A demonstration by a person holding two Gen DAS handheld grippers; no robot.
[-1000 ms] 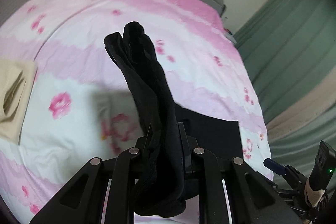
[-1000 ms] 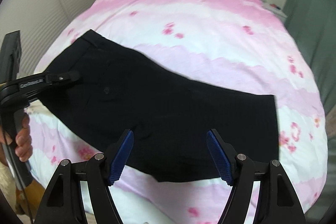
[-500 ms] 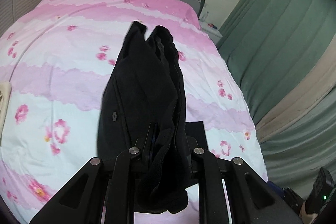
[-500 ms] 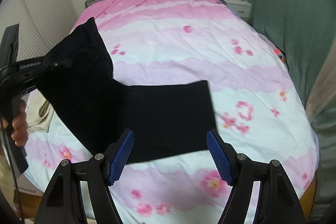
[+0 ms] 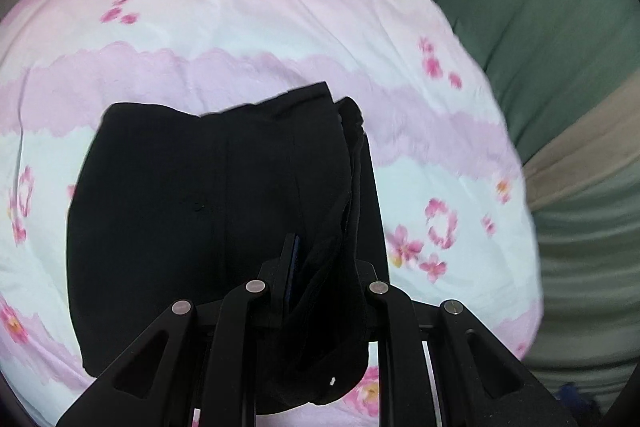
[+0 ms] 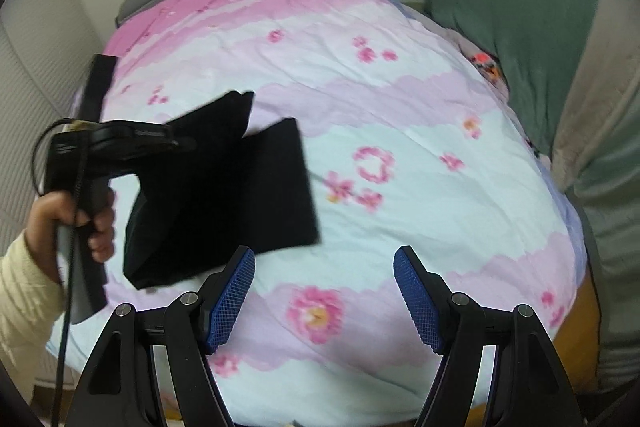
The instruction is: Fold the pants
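While the left gripper (image 5: 316, 279) is clamped on a bunched edge of the black pants (image 5: 208, 211), the cloth spreads out ahead of its fingers over the pink flowered bed (image 5: 248, 27). From the left wrist view the pants run lengthwise away from the gripper, toward the head of the bed, with the broad folded part lying to the left of the pinched edge and a narrower flat layer showing along the right side beneath it. From the right wrist view the pants (image 6: 224, 195) sit on the left, near part of the bed (image 6: 400, 107): a flat rectangular panel lies on the cover with its far edge pointing up the bed, and a raised flap is held by the left gripper (image 6: 180, 143), which a hand (image 6: 76, 219) grips by its handle. Whether the raised flap touches the lower panel cannot be told through the blur.

The right gripper (image 6: 324, 291) has its blue pads (image 6: 232, 299) wide apart with nothing between them, above bare cover just right of the pants' near edge.
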